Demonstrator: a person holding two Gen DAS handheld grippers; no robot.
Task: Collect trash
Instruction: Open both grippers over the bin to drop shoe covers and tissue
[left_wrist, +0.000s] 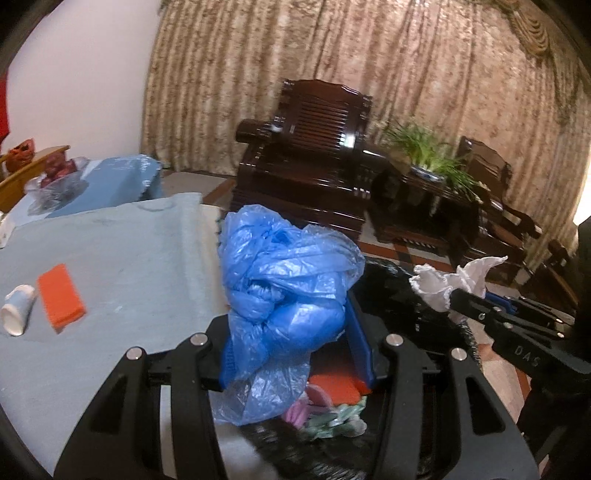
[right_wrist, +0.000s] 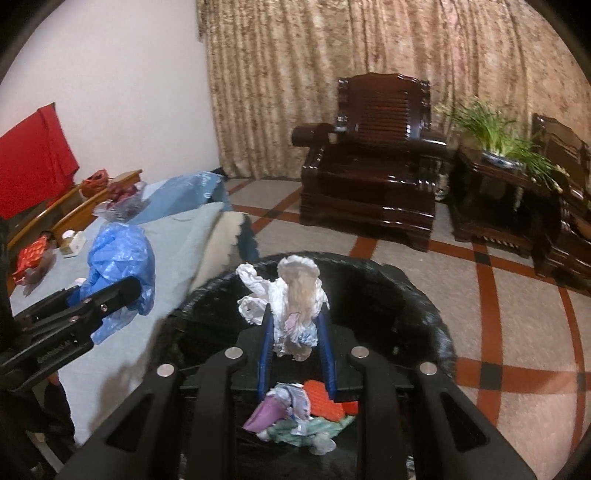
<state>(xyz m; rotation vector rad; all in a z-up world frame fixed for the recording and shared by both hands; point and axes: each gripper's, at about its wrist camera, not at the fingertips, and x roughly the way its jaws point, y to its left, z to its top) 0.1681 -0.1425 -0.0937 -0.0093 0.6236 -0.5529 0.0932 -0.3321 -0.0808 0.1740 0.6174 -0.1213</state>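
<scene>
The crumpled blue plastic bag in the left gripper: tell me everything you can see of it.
The crumpled blue plastic bag is thin, translucent, glossy film, bunched into a wrinkled wad with a paler loose tail hanging below. The left gripper is shut on it, its blue pads pressing both sides. It is held in the air at the edge of the pale blue cloth-covered table, beside the black trash bin. The right wrist view shows it left of the bin rim, not over the opening.

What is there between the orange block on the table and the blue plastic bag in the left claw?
In the left wrist view, only bare pale blue tablecloth lies between the orange block and the blue plastic bag.
</scene>
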